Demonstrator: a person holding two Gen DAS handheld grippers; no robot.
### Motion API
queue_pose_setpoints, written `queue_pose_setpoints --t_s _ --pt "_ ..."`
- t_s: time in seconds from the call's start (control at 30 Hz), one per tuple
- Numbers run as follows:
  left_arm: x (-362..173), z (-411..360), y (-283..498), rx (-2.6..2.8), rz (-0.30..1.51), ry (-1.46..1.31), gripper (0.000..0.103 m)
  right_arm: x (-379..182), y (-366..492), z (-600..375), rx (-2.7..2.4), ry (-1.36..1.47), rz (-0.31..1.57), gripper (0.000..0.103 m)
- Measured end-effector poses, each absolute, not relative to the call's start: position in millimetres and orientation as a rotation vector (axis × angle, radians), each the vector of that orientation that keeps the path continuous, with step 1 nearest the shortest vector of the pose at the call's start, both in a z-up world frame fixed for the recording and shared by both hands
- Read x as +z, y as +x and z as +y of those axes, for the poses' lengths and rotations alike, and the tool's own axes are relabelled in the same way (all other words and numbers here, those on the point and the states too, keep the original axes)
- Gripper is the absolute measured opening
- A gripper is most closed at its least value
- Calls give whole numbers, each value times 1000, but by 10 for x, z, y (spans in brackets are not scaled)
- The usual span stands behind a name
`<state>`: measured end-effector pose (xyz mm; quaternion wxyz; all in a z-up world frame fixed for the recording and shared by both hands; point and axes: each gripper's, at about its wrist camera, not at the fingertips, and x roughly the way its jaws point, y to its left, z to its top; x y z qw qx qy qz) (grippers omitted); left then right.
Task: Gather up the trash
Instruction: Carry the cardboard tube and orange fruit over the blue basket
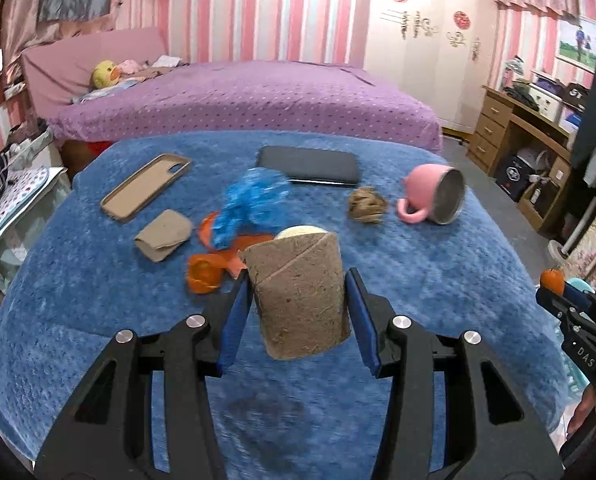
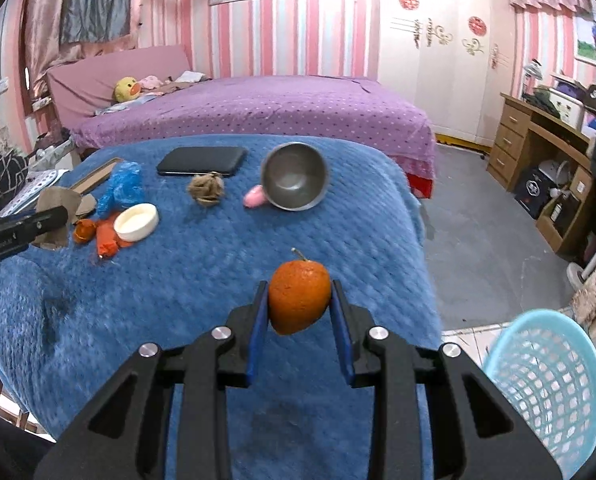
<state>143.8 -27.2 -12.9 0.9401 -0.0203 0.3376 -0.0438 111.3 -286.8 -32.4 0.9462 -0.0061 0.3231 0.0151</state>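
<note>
My left gripper (image 1: 298,300) is shut on a brown cardboard roll (image 1: 298,296) and holds it above the blue-covered table (image 1: 418,300). My right gripper (image 2: 298,312) is shut on an orange (image 2: 300,298) near the table's right side. On the table lie orange peel (image 1: 203,274), a blue plastic bag (image 1: 249,204), a crumpled brown paper ball (image 1: 366,205) and a folded brown paper (image 1: 162,234). A light blue mesh basket (image 2: 550,384) stands on the floor at the lower right of the right wrist view.
A tipped pink mug (image 1: 434,196), a black phone (image 1: 310,164), a tan phone case (image 1: 145,186) and a white lid (image 2: 136,222) are on the table. A purple bed (image 1: 257,100) lies behind, a wooden desk (image 1: 514,128) at right.
</note>
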Motion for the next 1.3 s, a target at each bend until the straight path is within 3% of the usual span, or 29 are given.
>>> queue_pose_setpoints --t_s 0.7,1.3 --pt "62 -1796 1129 -287 691 -36 46 -40 274 -4389 -225 -1 582 30" --pt "-352 -3507 658 -532 720 42 46 -296 -35 -5371 -369 57 612 30"
